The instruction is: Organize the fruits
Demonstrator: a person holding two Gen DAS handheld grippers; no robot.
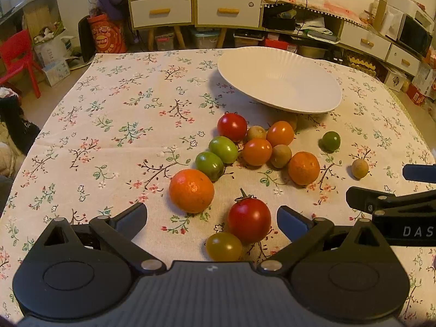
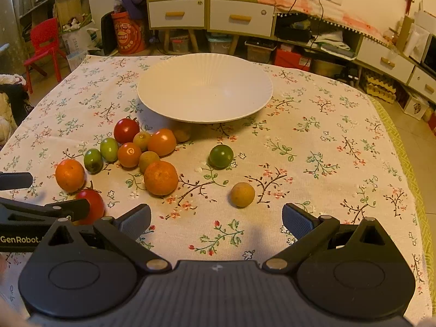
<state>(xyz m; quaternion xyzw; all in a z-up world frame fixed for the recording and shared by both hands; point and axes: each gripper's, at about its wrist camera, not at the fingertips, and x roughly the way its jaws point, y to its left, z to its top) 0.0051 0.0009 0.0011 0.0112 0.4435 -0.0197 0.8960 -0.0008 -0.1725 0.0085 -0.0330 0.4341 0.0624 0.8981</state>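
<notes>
Left tongs spread wide, holding nothing, low over the worktop with its floral cloth; a stemmed red tomato sits between the two fingers, touching neither, with a yellow-green tomato touching it on the near side. Just ahead-left is a big orange. Right tongs also wide open and empty, over bare cloth; nearest fruit ahead is a lone tan longan, apart from the rest. Lone dark green tomato sits further back, also on its own. Main cluster is left of centre in the right wrist view: second orange, two orange tomatoes, a red tomato, two green tomatoes, and small brownish fruits tucked between them, mostly touching one another. One more brownish fruit sits half in shadow under the plate rim. White ribbed plate stands at the far side of the worktop, behind all the fruit, with no fruit in it. Each wrist view shows the other tongs' arm at its edge, the left one partly covering the stemmed tomato. Background: cabinets with drawers, a red chair.
</notes>
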